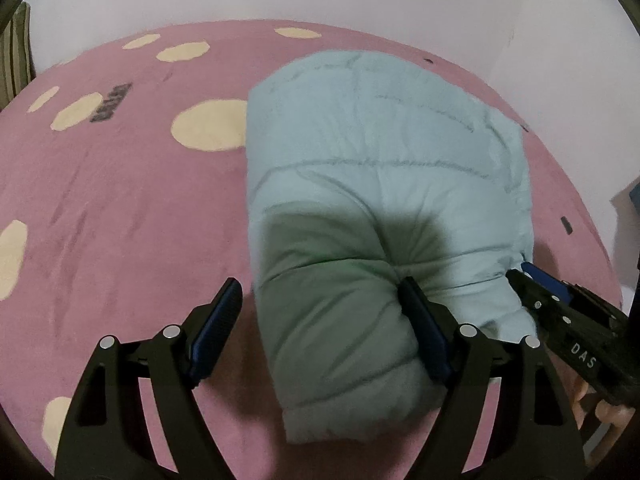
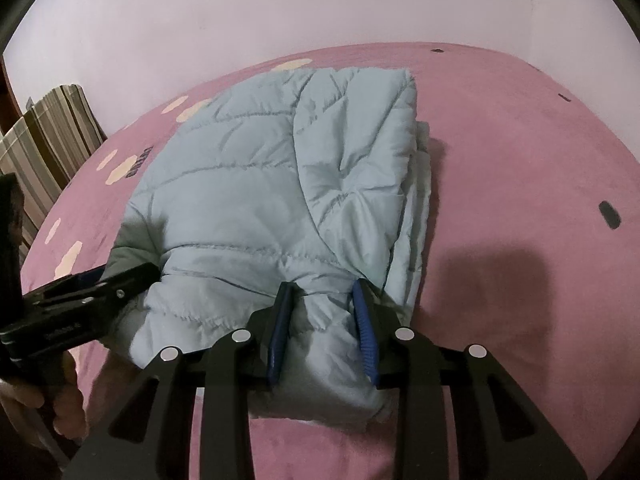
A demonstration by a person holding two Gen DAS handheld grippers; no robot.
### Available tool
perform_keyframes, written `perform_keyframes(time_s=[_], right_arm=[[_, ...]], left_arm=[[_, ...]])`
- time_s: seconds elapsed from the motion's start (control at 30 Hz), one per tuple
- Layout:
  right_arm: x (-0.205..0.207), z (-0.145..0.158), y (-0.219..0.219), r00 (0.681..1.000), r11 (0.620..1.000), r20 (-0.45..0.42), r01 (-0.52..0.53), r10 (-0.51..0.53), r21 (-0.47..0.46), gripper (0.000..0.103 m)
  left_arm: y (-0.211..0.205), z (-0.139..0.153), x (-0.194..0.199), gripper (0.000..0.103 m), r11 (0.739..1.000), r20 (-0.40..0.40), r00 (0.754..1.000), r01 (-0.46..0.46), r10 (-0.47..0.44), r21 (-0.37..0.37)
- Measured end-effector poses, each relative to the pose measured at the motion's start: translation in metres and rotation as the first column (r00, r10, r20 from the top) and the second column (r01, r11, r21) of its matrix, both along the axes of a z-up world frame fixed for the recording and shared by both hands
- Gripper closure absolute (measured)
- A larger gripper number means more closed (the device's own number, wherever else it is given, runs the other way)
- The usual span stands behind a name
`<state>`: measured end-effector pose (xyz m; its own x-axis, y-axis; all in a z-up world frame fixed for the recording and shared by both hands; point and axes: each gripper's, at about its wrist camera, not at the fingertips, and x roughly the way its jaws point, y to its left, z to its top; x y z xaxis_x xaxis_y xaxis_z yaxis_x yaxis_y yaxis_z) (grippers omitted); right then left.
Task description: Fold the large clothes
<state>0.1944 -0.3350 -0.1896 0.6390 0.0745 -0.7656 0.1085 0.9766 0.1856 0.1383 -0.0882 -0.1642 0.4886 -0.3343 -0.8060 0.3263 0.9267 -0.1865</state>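
Note:
A pale blue quilted puffer jacket (image 1: 376, 168) lies folded into a thick bundle on the pink bed; it also shows in the right wrist view (image 2: 260, 184). My left gripper (image 1: 320, 292) is open, its jaws wide apart over the bundle's near left corner, the right finger (image 1: 424, 332) pressing into the fabric. My right gripper (image 2: 324, 292) has its jaws partly closed around a bunched fold at the jacket's near edge. The right gripper also shows in the left wrist view (image 1: 528, 276) at the jacket's right edge. The left gripper shows at the left of the right wrist view (image 2: 100, 284).
The pink bed cover (image 1: 120, 220) has cream spots and small dark marks. A white wall (image 2: 280, 12) runs behind the bed. A striped cushion (image 2: 52, 132) stands at the far left edge.

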Motion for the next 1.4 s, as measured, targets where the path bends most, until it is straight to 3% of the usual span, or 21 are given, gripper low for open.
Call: perform_keyframes(time_s=[0.23,0.43,0.53,0.7,0.93,1.4], right_arm=[[0.014,0.055,-0.010,0.995,1.000,0.096,0.019,-0.021,0.019,0.071],[0.064,0.085,-0.022,0.986,0.998,0.156,0.054,-0.058,0.031,0.071],[0.088,0.072,-0.026,0.989,0.997,0.129,0.073,-0.078,0.037,0.071],[0.112,0.034,-0.031,0.993,0.994,0.052,0.102,-0.104,0.026,0.071],[0.126,-0.005,-0.036,0.994,0.994,-0.009,0.111,-0.110,0.024,0.065],[0.134,-0.033,-0.036,0.992,0.991,-0.012,0.128,-0.128,0.029,0.065]], left_arm=[[0.003,0.061,0.020,0.019,0.998,0.129,0.991,-0.015,0.022,-0.057],[-0.020,0.083,0.060,0.015,0.999,0.189,0.981,-0.027,0.035,-0.046],[-0.033,0.072,0.077,0.015,0.999,0.160,0.987,-0.025,0.029,-0.032],[-0.046,0.027,0.099,0.015,0.998,0.090,0.995,-0.048,0.044,0.043],[-0.047,-0.019,0.112,0.011,0.997,0.011,0.998,-0.060,0.059,0.051],[-0.049,-0.049,0.126,0.004,0.996,-0.033,0.997,-0.072,0.074,0.045]])
